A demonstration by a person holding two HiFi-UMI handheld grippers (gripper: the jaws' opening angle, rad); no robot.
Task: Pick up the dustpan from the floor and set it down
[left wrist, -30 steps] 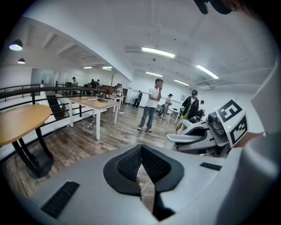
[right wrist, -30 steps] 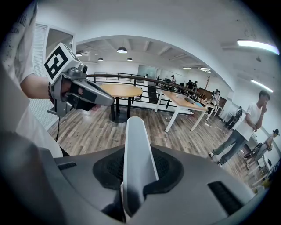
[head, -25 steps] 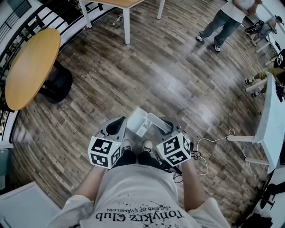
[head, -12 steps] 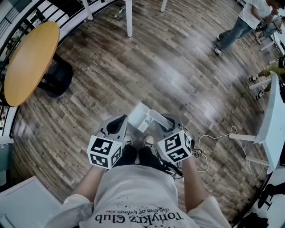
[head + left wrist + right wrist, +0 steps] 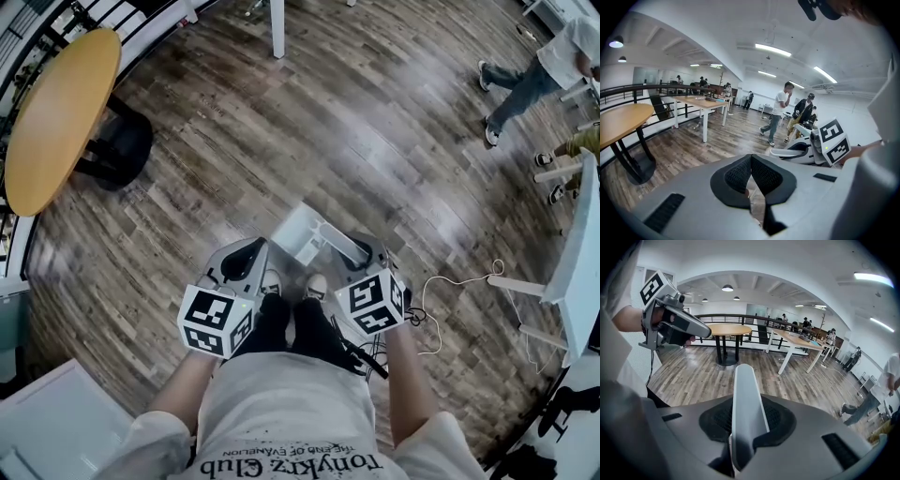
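Note:
In the head view the white dustpan (image 5: pixel 298 234) hangs above the wooden floor just ahead of the person's shoes. Its long handle (image 5: pixel 339 246) runs back into my right gripper (image 5: pixel 361 255). The right gripper view shows that white handle (image 5: pixel 746 399) standing up between the black pads, which press on both its sides. My left gripper (image 5: pixel 246 261) is held beside it on the left, apart from the dustpan. In the left gripper view its pads (image 5: pixel 736 176) meet at the tips with nothing between them.
A round yellow table (image 5: pixel 56 122) on a black base stands at the far left, and a white table leg (image 5: pixel 277 28) at the top. A white cable (image 5: pixel 450 291) lies on the floor by a white desk (image 5: pixel 574 253). A person (image 5: pixel 534 75) walks at the upper right.
Both grippers have sunk a little toward the floor, the right one still holding the dustpan. The person in the background has walked further to the right.

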